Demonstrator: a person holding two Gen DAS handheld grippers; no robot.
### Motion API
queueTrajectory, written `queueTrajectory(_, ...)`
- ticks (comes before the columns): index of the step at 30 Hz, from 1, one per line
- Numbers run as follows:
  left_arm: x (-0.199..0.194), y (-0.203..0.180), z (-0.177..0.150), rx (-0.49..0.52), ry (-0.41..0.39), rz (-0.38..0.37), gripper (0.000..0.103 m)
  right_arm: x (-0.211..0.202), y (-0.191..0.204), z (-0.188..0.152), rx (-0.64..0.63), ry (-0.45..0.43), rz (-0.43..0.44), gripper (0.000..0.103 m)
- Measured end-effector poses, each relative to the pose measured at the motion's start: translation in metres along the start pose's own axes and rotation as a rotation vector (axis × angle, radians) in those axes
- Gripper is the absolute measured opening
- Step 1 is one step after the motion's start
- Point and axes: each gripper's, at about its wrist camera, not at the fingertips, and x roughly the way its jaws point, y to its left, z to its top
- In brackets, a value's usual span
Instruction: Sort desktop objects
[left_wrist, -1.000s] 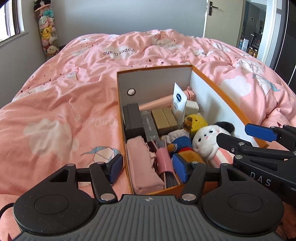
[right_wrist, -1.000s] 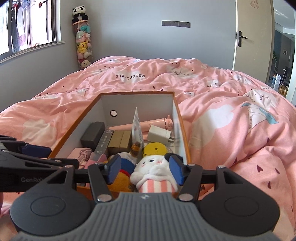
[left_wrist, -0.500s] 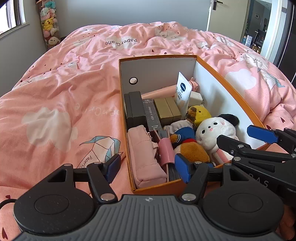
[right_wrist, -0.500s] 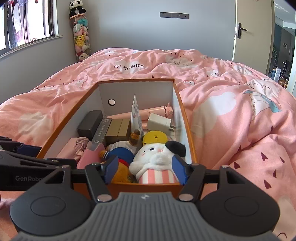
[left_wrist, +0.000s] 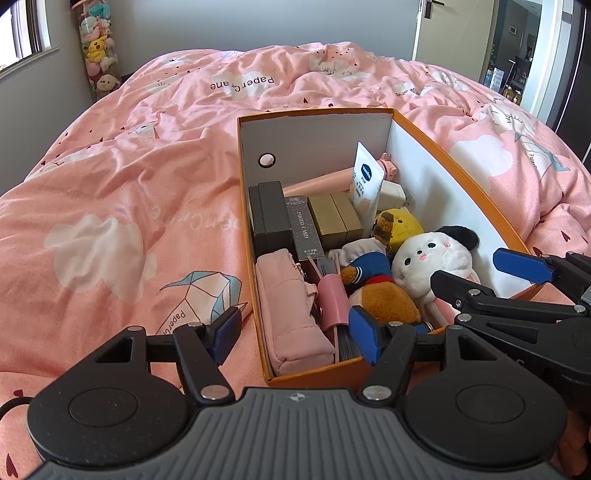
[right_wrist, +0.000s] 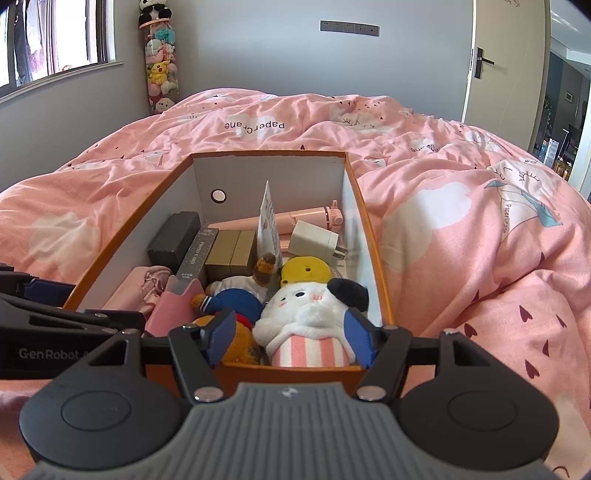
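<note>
Both tongs, left (left_wrist: 295, 328) and right (right_wrist: 290, 339), hang wide and empty at the box (left_wrist: 454, 158).
I hold them at its near end, ready for the plush (right_wrist: 314, 314).

The left tongs (left_wrist: 295, 334) hid the near end of the orange box (left_wrist: 458, 162) and the brown plush (left_wrist: 384, 306). The right tongs (right_wrist: 290, 336) covered the lower part of the white plush (right_wrist: 306, 314). Small print on the white tube (left_wrist: 364, 184) was unreadable.
</note>
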Motion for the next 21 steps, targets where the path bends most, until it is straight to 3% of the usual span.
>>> queueTrajectory(21, 0.0, 0.0016, 0.0002, -0.003, -0.001, -0.005, 0.076, 0.0029, 0.0034, 0.0003, -0.011, 0.01, -0.011, 0.069)
